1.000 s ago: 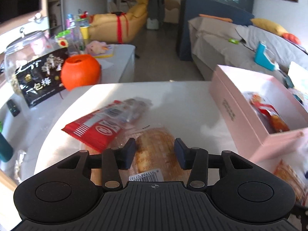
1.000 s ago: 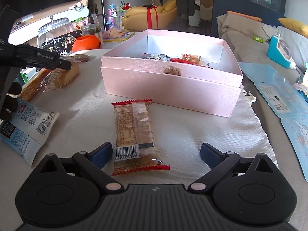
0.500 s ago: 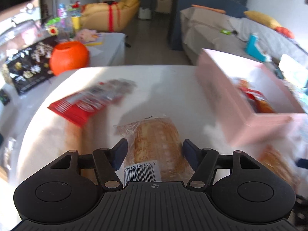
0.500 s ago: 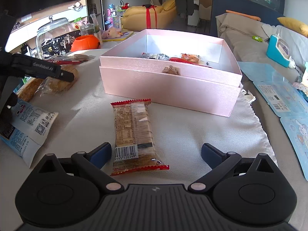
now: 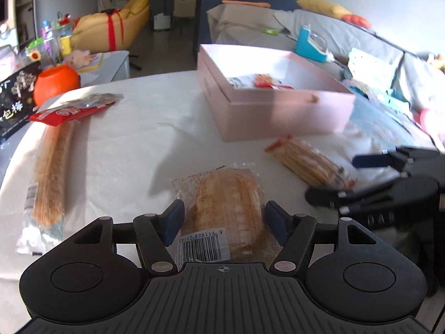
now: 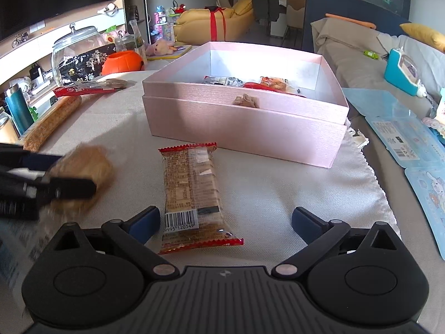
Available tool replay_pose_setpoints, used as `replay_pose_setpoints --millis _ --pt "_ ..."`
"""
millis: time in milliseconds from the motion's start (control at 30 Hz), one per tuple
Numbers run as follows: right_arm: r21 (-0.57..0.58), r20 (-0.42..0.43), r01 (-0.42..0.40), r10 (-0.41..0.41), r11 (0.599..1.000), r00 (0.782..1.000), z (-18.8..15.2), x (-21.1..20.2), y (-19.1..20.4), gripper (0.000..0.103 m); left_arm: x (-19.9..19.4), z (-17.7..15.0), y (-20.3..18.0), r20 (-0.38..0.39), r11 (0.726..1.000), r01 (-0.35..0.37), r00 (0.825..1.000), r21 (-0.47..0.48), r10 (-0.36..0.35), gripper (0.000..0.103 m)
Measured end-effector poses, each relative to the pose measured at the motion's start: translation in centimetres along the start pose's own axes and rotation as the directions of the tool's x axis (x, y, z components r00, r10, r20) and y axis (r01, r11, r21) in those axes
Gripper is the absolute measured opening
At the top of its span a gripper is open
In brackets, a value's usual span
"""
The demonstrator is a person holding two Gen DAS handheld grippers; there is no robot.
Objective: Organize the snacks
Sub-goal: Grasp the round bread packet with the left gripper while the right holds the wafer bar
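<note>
Now the left gripper [image 5: 224, 220] stands wide, its jaws having just been opening; a clear-wrapped bread packet [image 5: 228, 208] lies between the blue pads [image 5: 173, 221], and neither pad presses on it; the packet rests on the white cloth [image 5: 133, 150] near the front edge of the table. Just so, the right gripper [image 6: 225, 224] is spread wide and holds nothing; a red-edged biscuit pack [image 6: 192, 192] lies on the cloth between its fingers, nearer the left one, whether touching I cannot tell. Beyond it the open pink box [image 6: 244, 122] sits mid-table with a few snacks inside; a long wrapped bread stick [image 5: 51, 175] lies along the left edge.
</note>
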State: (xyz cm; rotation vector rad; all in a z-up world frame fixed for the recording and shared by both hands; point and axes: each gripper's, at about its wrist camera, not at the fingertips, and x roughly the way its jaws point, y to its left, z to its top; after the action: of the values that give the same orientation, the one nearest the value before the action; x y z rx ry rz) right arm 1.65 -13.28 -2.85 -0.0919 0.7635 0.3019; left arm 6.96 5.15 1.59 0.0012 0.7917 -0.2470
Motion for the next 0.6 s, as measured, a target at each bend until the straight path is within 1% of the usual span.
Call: replay_pose_setpoints --millis 167,267,367,433,500,533,567,600 --pt "0.014 -0.012 -0.013 0.013 1.000 1.000 0.2 0.1 -0.5 0.102 -0.1 -0.4 0.5 -0.013 0.999 0.020 1.000 -0.029 -0.020 0.073" --pt "0.044 -0.033 -0.028 0.030 0.999 0.999 1.1 0.4 -0.5 0.103 -0.1 -0.6 0.8 -0.010 0.999 0.029 1.000 -0.042 -0.030 0.074" --pt "0.068 -0.050 -0.067 0.070 0.995 0.996 2.2 1.0 -0.5 0.102 -0.1 -0.7 0.8 -0.009 0.999 0.028 1.000 -0.043 -0.029 0.074" --pt "0.061 -0.055 -0.062 0.065 0.996 0.996 2.8 1.5 0.0 0.100 -0.1 -0.7 0.8 -0.010 0.999 0.030 0.999 -0.043 -0.030 0.073" --pt "0.016 -0.056 -0.030 0.031 0.999 0.998 3.1 1.9 0.9 0.092 -0.2 -0.7 0.9 -0.010 0.998 0.033 0.999 -0.047 -0.033 0.073" --pt "-0.008 -0.053 -0.012 0.011 1.000 0.999 3.2 2.0 1.4 0.089 -0.2 -0.8 0.9 -0.009 0.998 0.033 0.999 -0.047 -0.033 0.073" --pt "-0.034 -0.047 -0.001 0.000 0.999 0.999 3.2 1.8 1.8 0.080 -0.3 -0.8 0.9 -0.009 0.998 0.033 0.999 -0.047 -0.033 0.073" --pt "-0.057 -0.043 -0.005 0.003 0.998 0.999 3.2 1.6 2.2 0.064 -0.3 -0.8 0.9 -0.008 0.998 0.033 0.999 -0.046 -0.033 0.073"
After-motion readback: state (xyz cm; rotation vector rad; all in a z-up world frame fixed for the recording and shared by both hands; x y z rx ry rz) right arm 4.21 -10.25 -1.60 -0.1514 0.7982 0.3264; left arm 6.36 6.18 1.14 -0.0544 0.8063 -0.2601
